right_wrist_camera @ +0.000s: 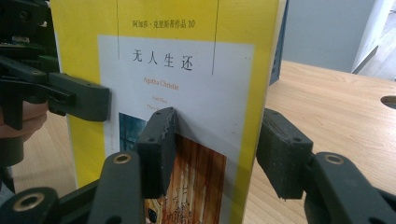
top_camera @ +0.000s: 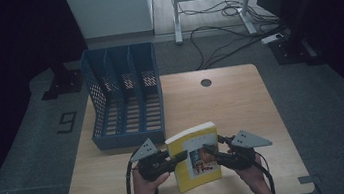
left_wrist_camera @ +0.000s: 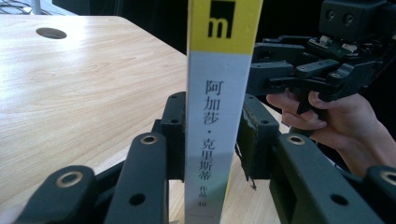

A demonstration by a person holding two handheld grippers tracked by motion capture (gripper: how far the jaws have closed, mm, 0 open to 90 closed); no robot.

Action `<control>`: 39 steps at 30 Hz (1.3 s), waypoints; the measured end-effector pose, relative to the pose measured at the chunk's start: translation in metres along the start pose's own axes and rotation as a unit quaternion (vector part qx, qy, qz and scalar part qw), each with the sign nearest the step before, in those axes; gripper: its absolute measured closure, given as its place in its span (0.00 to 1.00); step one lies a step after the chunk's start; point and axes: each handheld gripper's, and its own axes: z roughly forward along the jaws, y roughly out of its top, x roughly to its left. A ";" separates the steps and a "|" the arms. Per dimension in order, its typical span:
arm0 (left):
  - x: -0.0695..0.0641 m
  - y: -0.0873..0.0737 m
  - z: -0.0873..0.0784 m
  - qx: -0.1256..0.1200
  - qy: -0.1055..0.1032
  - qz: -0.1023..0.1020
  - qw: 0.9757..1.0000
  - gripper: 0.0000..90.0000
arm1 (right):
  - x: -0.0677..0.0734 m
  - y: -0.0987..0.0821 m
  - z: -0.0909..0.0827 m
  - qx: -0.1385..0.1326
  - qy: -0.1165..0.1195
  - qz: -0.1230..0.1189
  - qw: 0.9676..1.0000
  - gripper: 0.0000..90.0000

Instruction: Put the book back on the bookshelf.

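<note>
Yellow book (top_camera: 195, 157) stands upright on its lower edge near the front of the worktop (top_camera: 231, 104), caught between the two grippers, and the risk, as I judge it, is a topple. The left gripper (left_wrist_camera: 209, 144) straddles the spine with its jaws close against both covers, but I cannot tell whether the pads truly press. If they do not, the book hangs on one grip alone and could pivot or slap flat. The right gripper (right_wrist_camera: 215, 149) bites the opposite edge at a middling width, one pad flat on the front cover, the other behind; a slip there would let the book twist. Both hands come in low from the near edge, forearms angled inward, the grippers held roughly level and pointing toward each other. Farther back the blue file rack (top_camera: 125, 98) stands with its slots open, well apart from the book.
</note>
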 end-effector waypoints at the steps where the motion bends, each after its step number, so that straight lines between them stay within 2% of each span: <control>1: 0.000 0.000 0.000 0.000 -0.001 0.000 1.000 0.73 | 0.000 0.000 0.000 0.000 0.000 -0.001 1.000 0.54; 12: -0.004 0.003 -0.001 -0.009 -0.004 0.001 1.000 0.68 | 0.003 0.000 0.001 -0.001 0.001 -0.013 1.000 0.54; 19: -0.008 0.005 -0.001 -0.006 0.000 0.018 1.000 0.64 | 0.002 0.000 0.001 0.000 0.002 -0.014 1.000 0.53; 24: -0.006 0.006 -0.004 -0.006 -0.002 0.012 1.000 0.69 | 0.003 0.000 0.001 0.000 0.004 -0.017 1.000 0.53; 29: -0.005 0.009 -0.009 -0.017 -0.005 0.007 1.000 0.72 | 0.004 0.000 0.002 0.000 0.004 -0.020 1.000 0.53; 33: -0.004 0.009 -0.009 -0.019 -0.004 0.005 1.000 0.79 | 0.004 -0.001 0.002 0.000 0.003 -0.023 1.000 0.53; 39: -0.004 0.008 -0.009 -0.019 -0.006 0.005 1.000 0.80 | 0.006 -0.001 0.002 0.000 0.001 -0.027 1.000 0.53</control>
